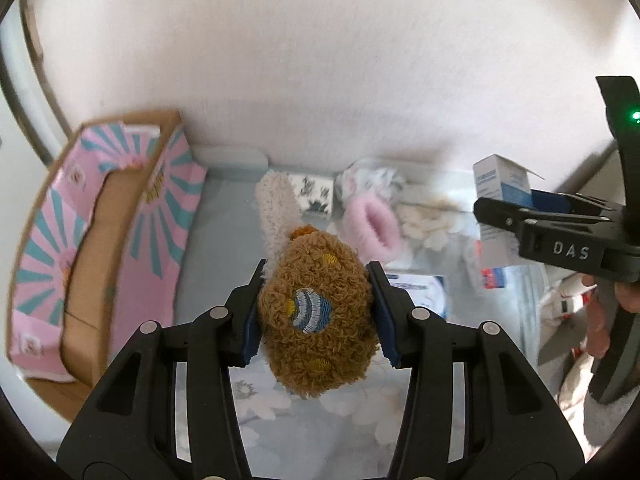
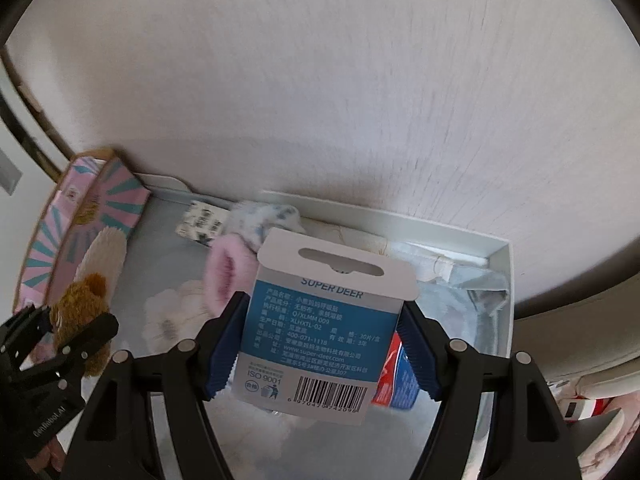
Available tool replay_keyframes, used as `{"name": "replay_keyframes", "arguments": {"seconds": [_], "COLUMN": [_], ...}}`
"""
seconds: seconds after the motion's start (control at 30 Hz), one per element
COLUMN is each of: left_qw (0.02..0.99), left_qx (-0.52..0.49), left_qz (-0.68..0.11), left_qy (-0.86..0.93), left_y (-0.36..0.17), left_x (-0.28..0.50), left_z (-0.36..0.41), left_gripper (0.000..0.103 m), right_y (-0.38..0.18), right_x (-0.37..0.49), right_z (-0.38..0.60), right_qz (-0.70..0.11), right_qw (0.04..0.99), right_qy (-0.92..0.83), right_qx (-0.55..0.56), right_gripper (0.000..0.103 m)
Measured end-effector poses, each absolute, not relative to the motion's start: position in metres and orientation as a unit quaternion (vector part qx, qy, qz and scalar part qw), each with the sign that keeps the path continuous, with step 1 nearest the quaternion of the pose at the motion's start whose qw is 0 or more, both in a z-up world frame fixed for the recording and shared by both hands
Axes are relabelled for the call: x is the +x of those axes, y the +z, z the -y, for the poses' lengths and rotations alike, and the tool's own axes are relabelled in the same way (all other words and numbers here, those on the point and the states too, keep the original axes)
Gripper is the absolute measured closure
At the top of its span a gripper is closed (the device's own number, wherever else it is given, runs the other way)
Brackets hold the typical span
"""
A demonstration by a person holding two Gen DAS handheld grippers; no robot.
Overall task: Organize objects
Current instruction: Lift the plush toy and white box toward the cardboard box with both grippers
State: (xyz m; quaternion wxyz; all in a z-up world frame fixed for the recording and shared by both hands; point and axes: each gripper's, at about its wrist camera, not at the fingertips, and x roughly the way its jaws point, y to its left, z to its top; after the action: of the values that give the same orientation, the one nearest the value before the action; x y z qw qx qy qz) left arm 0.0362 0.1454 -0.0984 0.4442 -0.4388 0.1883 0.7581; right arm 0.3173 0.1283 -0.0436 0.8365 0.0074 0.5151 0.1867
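Observation:
A curly brown plush toy (image 1: 316, 320) with a stitched blue-and-white eye and a cream fuzzy part hangs above the tray. My left gripper (image 1: 317, 280) is shut on it, blue pads pressing into both sides. The right wrist view shows the same toy (image 2: 80, 300) and left gripper (image 2: 68, 328) at the lower left. My right gripper (image 2: 322, 308) is shut on a blue-and-white carton (image 2: 316, 328) with a hang tab and a barcode, held upright. From the left wrist view, that carton (image 1: 500, 176) and the right gripper (image 1: 492, 208) are at the far right.
A pink-and-teal cardboard box (image 1: 100, 240) stands open at the left. A shallow grey tray (image 2: 504, 280) against the white wall holds a pink fluffy item (image 1: 372, 224), a patterned cloth (image 1: 316, 196), a red-and-blue packet (image 2: 396, 376) and pale bedding.

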Motion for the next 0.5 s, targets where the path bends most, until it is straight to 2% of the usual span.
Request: {"name": "replay_keyframes", "arguments": {"seconds": [0.07, 0.3, 0.5], "left_qw": [0.460, 0.496, 0.509], "left_qx": [-0.430, -0.403, -0.388], "left_qz": [-0.186, -0.181, -0.173], "left_qy": [0.754, 0.747, 0.749], "left_y": [-0.081, -0.017, 0.015], "left_x": [0.035, 0.022, -0.005], "left_z": [-0.138, -0.099, -0.063], "left_gripper": [0.060, 0.060, 0.060], "right_y": [-0.043, 0.012, 0.054], "right_x": [0.309, 0.287, 0.277], "right_z": [-0.149, -0.171, -0.212], "right_qz": [-0.506, -0.476, -0.453], "right_qw": [0.845, 0.864, 0.875], "right_qy": [0.173, 0.163, 0.170], "right_qx": [0.009, 0.014, 0.011], "right_gripper": [0.035, 0.035, 0.035]}}
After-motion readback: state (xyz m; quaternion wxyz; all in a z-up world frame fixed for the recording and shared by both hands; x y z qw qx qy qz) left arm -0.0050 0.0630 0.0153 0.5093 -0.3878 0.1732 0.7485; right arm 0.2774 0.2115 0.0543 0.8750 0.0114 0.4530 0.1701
